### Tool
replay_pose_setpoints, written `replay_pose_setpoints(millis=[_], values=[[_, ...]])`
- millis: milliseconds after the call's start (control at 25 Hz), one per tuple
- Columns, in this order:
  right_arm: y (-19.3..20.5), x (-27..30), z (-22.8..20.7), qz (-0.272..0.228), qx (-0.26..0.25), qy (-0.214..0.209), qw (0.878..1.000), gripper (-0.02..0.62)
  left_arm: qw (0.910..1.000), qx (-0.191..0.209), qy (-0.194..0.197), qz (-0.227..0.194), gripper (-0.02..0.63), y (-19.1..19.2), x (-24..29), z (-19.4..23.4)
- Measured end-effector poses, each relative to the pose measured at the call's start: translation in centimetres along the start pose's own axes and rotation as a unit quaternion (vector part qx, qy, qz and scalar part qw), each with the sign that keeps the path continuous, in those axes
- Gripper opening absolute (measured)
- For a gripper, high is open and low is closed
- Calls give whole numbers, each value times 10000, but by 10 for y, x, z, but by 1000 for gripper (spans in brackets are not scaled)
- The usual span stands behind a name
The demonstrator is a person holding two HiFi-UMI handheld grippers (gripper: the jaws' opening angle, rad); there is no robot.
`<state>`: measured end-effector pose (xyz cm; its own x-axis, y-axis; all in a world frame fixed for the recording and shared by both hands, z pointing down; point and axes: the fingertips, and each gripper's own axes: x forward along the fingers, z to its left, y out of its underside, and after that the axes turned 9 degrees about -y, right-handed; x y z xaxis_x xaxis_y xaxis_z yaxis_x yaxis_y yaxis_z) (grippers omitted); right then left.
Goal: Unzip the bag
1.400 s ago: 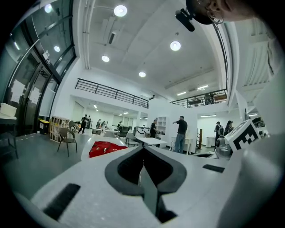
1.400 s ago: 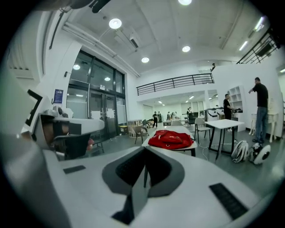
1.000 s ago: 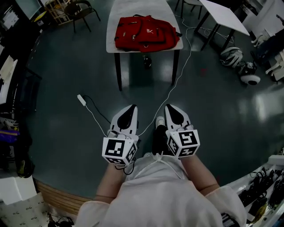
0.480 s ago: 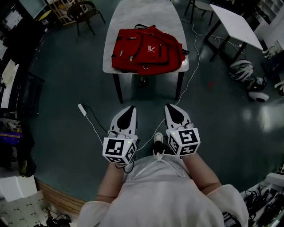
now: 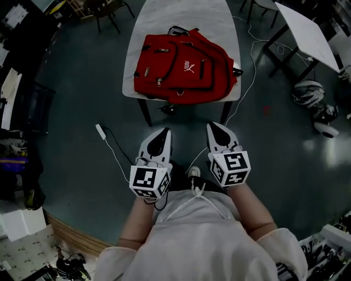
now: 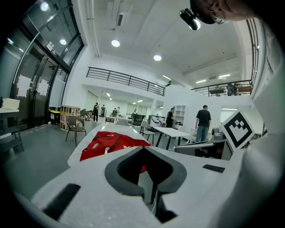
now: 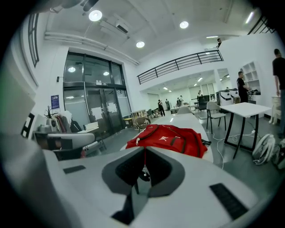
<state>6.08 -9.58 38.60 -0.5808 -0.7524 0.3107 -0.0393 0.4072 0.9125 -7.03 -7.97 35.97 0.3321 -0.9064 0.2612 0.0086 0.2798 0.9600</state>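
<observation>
Where the bench (image 5: 181, 15) stands: ahead of both sets of jaws and well apart from them, with open floor between; it is a long white top, seen end-on.
Backpack (image 5: 184, 66): a red one, lying flat on the bench end nearest the jaws, front face up, straight ahead of both sets of jaws and beyond their tips. Neither gripper is touching it.
How it will likely handle: soft fabric, partly slumped, probably light. It should slide or bunch on the smooth top if a zip is dragged one-handed, so it needs pinning.
Left gripper (image 5: 162, 134): jaws drawn together with nothing between them, pointing toward the bench.
Right gripper (image 5: 215, 129): jaws likewise closed and empty, just beside the left pair, aimed at the same end of the backpack.
Zips: dark tracks curve across the front panels. All look closed, so unzipping has not yet begun.
Zip pull (image 7: 138, 141): a small pale tab at the backpack's edge, ahead and slightly left of the right jaws. It is thin and likely to slip, so pinch it flat across its width.
Where to take hold: one set of jaws on a pull tab, the other pinching the fabric or seam just behind it, to hold against the drag.
</observation>
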Motion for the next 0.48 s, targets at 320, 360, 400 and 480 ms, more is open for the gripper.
replay_pose_setpoints(millis=[320, 360, 400, 480], values=[[14, 62, -22, 488, 158, 6, 9987, 29, 9994, 84, 67, 343, 20, 24, 69, 38], [17, 71, -25, 544, 198, 18, 9983, 29, 9992, 88, 88, 391, 20, 28, 78, 45], [20, 80, -27, 602, 245, 29, 9979, 29, 9989, 81, 107, 443, 20, 32, 87, 51], [28, 98, -29, 732, 346, 41, 9967, 29, 9984, 43, 141, 553, 20, 41, 103, 64]])
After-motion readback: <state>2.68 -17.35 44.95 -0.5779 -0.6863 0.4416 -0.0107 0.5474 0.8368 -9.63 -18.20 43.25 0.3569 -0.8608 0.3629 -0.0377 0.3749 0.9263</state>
